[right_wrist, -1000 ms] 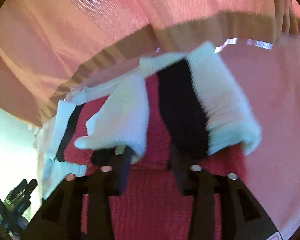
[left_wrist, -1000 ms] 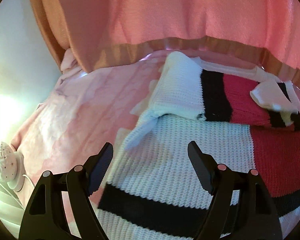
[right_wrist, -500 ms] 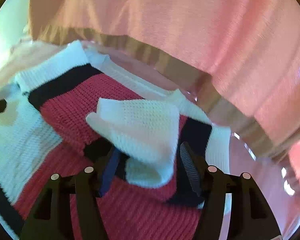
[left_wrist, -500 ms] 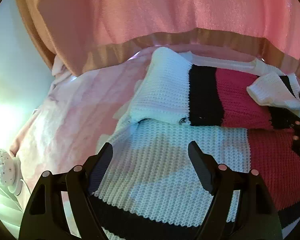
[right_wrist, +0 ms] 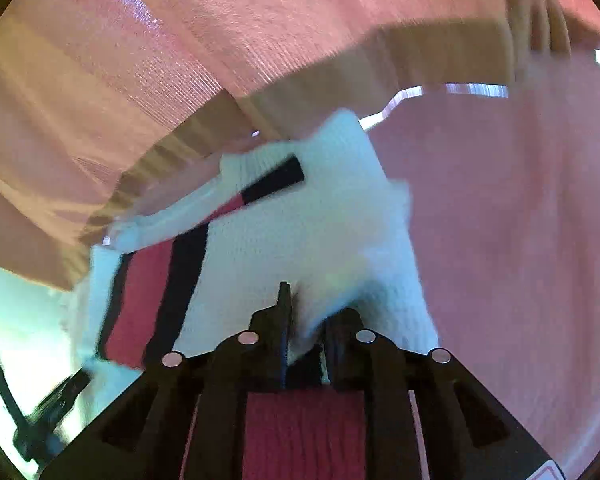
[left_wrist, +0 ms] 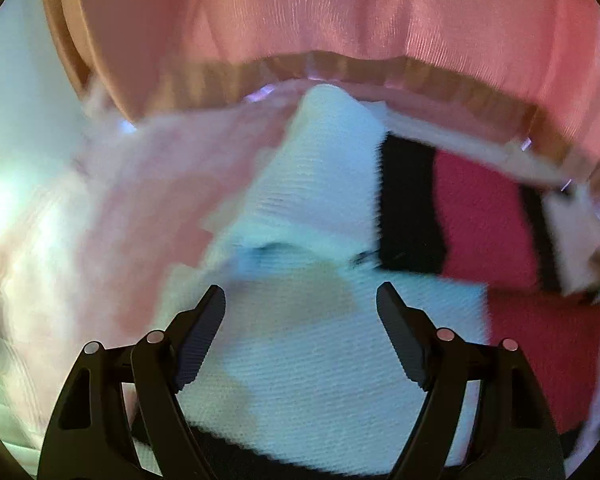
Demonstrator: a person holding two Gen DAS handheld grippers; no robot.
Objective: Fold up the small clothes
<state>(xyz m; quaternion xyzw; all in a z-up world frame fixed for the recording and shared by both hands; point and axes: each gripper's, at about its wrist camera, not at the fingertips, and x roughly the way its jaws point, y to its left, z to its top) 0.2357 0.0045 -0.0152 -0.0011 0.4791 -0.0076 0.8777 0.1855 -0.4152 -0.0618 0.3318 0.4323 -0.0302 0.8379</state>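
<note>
We see a knitted sweater (left_wrist: 324,360) in white, black and red blocks lying spread on a pale pink cloth (left_wrist: 132,216) that covers the surface beneath it. A pink curtain-like fabric (left_wrist: 340,12) with a tan hem hangs along the far edge.

Our left tool (left_wrist: 300,312) hovers just above the white part of the sweater with its two fingers spread wide and nothing between them. Ahead of it, one sleeve (left_wrist: 320,184) is folded inward across the body, showing white, then a black band, then red.

Our right tool (right_wrist: 306,320) has its fingers drawn close together, pinching a white fold of the sweater's other sleeve (right_wrist: 300,240), which rises in front of the camera. Red knit lies directly under this tool. At the lower left of the right view, a dark shape that looks like the other tool shows blurred. Both views are smeared by motion, so fine details are unclear.
</note>
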